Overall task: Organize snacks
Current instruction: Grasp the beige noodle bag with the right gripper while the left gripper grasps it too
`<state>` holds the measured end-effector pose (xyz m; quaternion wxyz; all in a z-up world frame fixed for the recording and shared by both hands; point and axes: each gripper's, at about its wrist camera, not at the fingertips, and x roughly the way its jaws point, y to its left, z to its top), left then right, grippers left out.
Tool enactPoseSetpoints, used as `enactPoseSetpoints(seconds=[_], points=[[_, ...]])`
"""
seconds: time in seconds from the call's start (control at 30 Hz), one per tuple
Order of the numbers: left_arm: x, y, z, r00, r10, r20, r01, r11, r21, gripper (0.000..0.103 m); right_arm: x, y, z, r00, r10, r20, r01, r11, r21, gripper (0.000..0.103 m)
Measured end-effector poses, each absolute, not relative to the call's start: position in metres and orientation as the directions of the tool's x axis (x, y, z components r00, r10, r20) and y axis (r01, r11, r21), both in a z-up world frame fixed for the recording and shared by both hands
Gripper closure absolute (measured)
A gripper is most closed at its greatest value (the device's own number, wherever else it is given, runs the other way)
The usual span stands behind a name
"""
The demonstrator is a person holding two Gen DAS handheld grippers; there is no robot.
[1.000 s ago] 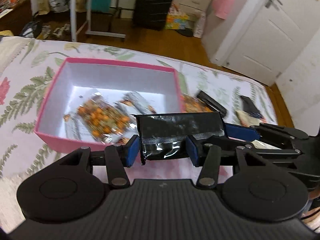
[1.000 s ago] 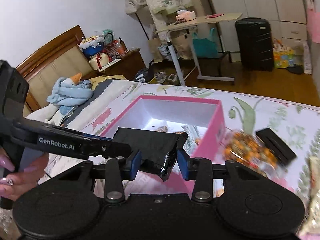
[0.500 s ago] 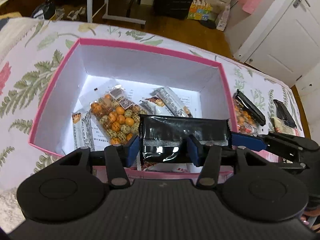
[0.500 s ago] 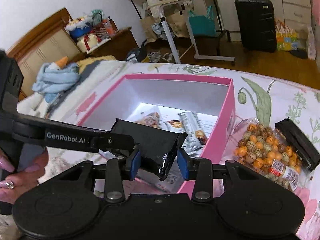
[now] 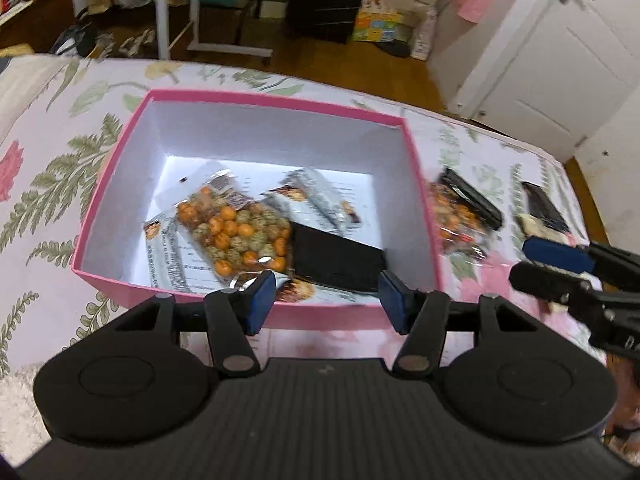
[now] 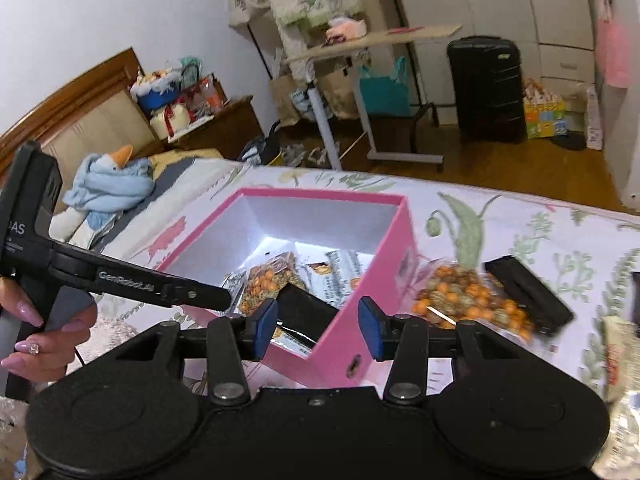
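A pink box (image 5: 256, 101) with a white inside stands on the flowered bedspread; it also shows in the right wrist view (image 6: 394, 248). Inside lie a bag of orange and speckled snack balls (image 5: 234, 232), silver wrapped bars (image 5: 320, 196) and a black packet (image 5: 338, 260), which also shows in the right wrist view (image 6: 306, 312). My left gripper (image 5: 327, 300) is open and empty above the box's near wall. My right gripper (image 6: 318, 330) is open and empty at the box's near corner. Outside the box lie another snack-ball bag (image 6: 468, 304) and a black packet (image 6: 528, 294).
More packets (image 5: 546, 208) lie on the bed at the right of the box. A blue towel bundle (image 6: 108, 184) lies by the wooden headboard. Beyond the bed's far edge are a rolling table (image 6: 372, 40), a black suitcase (image 6: 486, 88) and a white door (image 5: 560, 52).
Both grippers have opened and let go of the black packet, which now lies inside the pink box. Both grippers have pulled back a little from the box.
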<state>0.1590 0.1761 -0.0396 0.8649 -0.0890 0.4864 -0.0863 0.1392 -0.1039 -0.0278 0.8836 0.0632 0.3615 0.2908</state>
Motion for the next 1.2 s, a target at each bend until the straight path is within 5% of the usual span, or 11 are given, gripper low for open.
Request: enactPoseSetpoints(seconds=[0.37, 0.57, 0.8, 1.2], points=[[0.132, 0.105, 0.003, 0.489, -0.379, -0.785, 0.280, 0.921, -0.270, 0.047, 0.086, -0.192, -0.013, 0.669, 0.455, -0.587, -0.376, 0.889, 0.261, 0.031], [0.134, 0.047, 0.001, 0.456, -0.447, -0.769, 0.371, 0.881, -0.292, 0.047, 0.078, -0.233, -0.025, 0.667, 0.382, -0.640, -0.315, 0.923, 0.222, 0.030], [0.152, -0.028, -0.032, 0.428, -0.528, -0.733, 0.435, 0.832, -0.345, 0.047, 0.087, -0.291, -0.059, 0.694, 0.328, -0.641, -0.257, 0.944, 0.204, 0.007], [0.221, -0.143, -0.127, 0.380, -0.563, -0.734, 0.397, 0.816, -0.421, 0.047, 0.157, -0.381, -0.145, 0.598, 0.320, -0.735, -0.106, 0.940, 0.323, 0.006]])
